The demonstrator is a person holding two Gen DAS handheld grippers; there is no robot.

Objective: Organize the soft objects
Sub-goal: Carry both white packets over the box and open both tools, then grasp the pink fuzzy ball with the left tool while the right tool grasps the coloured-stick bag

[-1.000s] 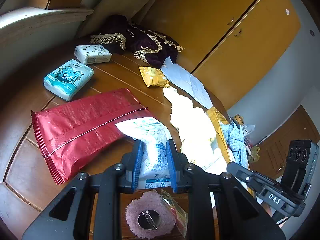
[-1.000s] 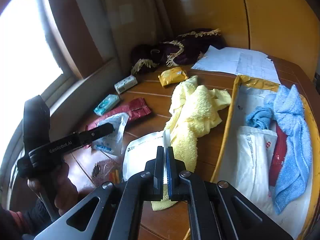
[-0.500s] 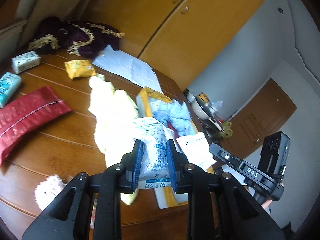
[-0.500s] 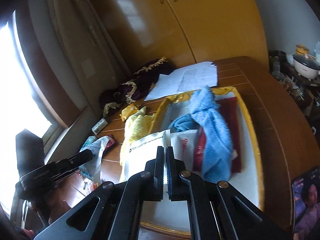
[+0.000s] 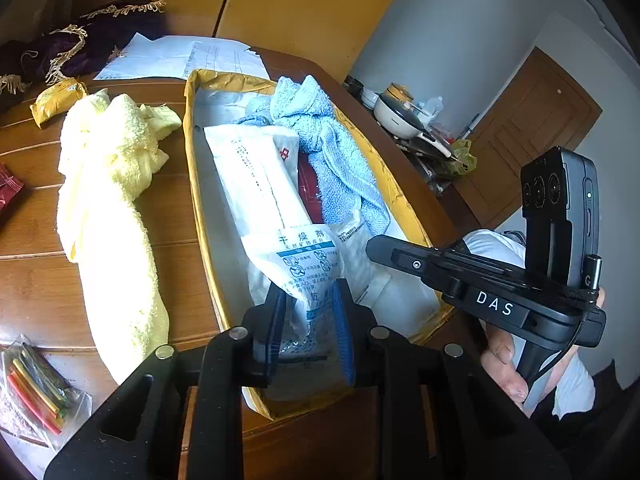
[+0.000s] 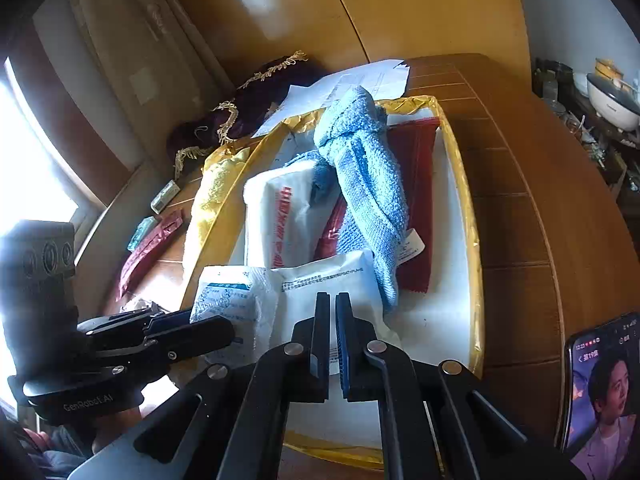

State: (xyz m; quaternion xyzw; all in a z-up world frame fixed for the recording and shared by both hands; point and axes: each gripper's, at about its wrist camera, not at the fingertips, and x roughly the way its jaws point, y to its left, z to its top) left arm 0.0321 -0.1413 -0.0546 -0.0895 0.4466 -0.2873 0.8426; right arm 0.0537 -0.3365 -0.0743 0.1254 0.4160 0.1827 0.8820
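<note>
My left gripper [image 5: 308, 306] is shut on a white desiccant packet [image 5: 306, 256] with blue print, held just over the near end of the yellow-rimmed tray [image 5: 191, 168]. My right gripper [image 6: 333, 332] is shut on a flat white pouch [image 6: 320, 284] that lies in the same tray [image 6: 469, 200]. In the tray are a blue towel [image 6: 368, 184], a white tissue pack [image 6: 280, 216] and a red bag [image 6: 416, 184]. A yellow towel [image 5: 108, 184] lies on the table left of the tray. The two grippers sit side by side.
On the wooden table [image 5: 36, 280] are papers [image 5: 176, 58], a purple fringed cloth [image 5: 80, 40], a yellow snack packet [image 5: 56, 98] and a bag of coloured sticks [image 5: 36, 380]. A phone [image 6: 600, 384] lies right of the tray. A red bag [image 6: 148, 244] lies far left.
Both grippers have swung right from over the table to the tray's near end, each carrying its packet. The packets are now low inside the tray.
</note>
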